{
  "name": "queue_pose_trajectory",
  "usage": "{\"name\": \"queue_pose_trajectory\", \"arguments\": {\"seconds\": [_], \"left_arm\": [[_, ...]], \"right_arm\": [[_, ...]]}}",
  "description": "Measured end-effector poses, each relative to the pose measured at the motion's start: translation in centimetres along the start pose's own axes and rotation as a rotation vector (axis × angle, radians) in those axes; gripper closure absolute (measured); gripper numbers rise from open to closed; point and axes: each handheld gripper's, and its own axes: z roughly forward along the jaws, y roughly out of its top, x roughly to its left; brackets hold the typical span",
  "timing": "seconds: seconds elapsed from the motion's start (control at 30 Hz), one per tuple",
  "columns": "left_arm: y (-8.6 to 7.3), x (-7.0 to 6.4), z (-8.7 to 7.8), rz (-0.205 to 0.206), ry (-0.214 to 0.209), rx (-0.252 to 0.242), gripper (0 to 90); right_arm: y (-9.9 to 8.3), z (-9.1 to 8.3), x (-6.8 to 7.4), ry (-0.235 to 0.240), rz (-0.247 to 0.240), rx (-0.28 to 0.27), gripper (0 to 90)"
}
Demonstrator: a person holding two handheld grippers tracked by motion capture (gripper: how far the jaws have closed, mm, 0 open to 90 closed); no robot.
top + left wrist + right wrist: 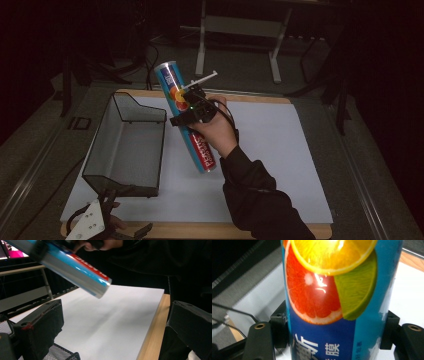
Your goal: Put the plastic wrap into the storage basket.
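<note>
Transfer step in hand: blue tube is clamped mid-body by right gripper, held tilted aloft. Mesh basket lies at 9 o'clock; lowering inside is judged next. Left gripper idles, jaws apart.

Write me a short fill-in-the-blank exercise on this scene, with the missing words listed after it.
1. The right gripper is shut on a tall ____ tube.
2. The tube is held tilted, ____ the white mat, not resting on it.
3. The black mesh basket holds ____.
4. The left gripper sits at the table's near edge with its jaws ____.

Missing words: blue; above; nothing; open
</note>
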Motion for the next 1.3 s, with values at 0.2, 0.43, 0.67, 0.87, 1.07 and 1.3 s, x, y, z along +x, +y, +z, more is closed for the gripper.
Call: {"name": "queue_pose_trajectory", "arguments": {"seconds": [0.2,0.43,0.67,0.87,1.07,1.3], "left_arm": [[0.0,0.1,-0.1,-0.005,0.007,-0.001,0.6],[0.0,0.1,-0.2,-0.005,0.020,-0.001,0.6],[0.0,0.2,-0.3,-0.008,0.028,-0.005,0.6],[0.0,0.0,-0.2,0.004,0.033,0.003,0.6],[0.0,0.1,-0.3,0.004,0.034,0.004,0.6],[-0.1,0.0,-0.2,0.007,0.029,0.012,0.6]], "right_arm": [[2.0,1.5,2.0,0.026,0.017,-0.031,31.7],[3.6,3.2,3.7,0.049,0.040,-0.073,31.7],[4.9,5.1,5.2,0.064,0.079,-0.104,31.7],[5.1,7.0,6.2,0.093,0.138,-0.131,31.7],[4.5,9.4,6.7,0.093,0.153,-0.118,31.7],[3.1,12.5,6.1,0.121,0.234,-0.094,31.7]]}}
